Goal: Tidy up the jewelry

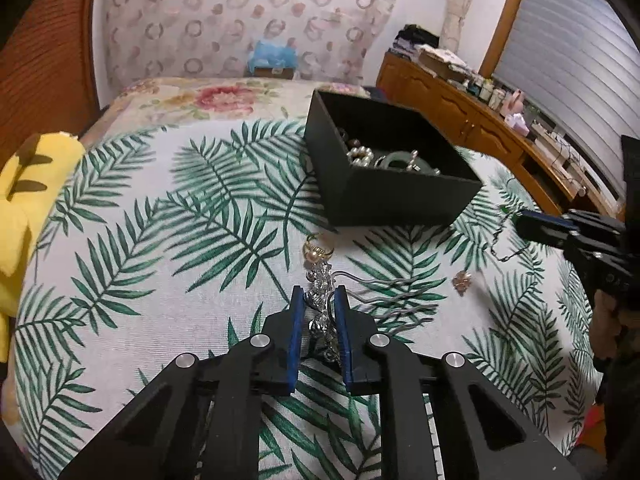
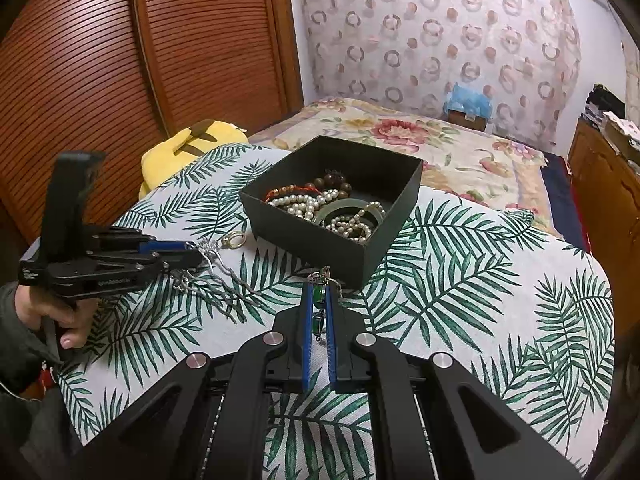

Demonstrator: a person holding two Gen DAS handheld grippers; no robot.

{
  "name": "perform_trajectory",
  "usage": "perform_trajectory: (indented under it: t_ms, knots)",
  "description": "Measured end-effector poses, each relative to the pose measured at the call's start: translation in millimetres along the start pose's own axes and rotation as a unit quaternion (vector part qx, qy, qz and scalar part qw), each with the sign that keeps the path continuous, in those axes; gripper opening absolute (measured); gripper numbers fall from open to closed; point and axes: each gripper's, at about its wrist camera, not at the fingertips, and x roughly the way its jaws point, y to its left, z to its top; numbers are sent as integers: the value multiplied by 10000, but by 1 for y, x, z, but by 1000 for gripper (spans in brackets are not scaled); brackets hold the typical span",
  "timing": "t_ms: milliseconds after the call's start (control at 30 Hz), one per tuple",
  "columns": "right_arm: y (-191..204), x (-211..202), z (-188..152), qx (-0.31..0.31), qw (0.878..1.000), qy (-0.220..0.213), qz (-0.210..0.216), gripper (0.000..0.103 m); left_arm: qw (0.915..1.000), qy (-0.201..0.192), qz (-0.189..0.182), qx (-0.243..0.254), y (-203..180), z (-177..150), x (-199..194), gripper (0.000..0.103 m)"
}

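Observation:
A black box (image 1: 404,200) (image 2: 316,236) on the palm-leaf cloth holds pearl strands (image 2: 298,204), a jade bangle (image 2: 340,210) and brown beads. My left gripper (image 1: 319,294) is shut on a silver hair ornament (image 1: 320,280) with wavy prongs (image 1: 392,300); it also shows in the right wrist view (image 2: 192,252). A gold ring (image 1: 316,250) (image 2: 234,239) lies just beyond it. My right gripper (image 2: 319,288) is shut on a green-stone chain piece (image 2: 319,294) in front of the box's near corner; its chain (image 1: 506,248) trails on the cloth.
A small pinkish earring (image 1: 462,280) lies on the cloth right of the prongs. A yellow plush (image 1: 24,208) (image 2: 188,148) sits at the table's left edge. A floral bed (image 2: 460,148) lies behind, a wooden dresser (image 1: 460,108) to the right.

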Motion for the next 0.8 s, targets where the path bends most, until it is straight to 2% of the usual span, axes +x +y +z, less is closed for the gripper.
perform_trajectory:
  t_ms: [367,800]
  knots:
    - [1,0,8,-95,9999,-61,-10,7,9986,-495,-132,105,-14,11,-34,8]
    - [-11,-12,50,-275,9984,-478,-114,7,9930,-1074,-342,359,-37,67,-53,8]
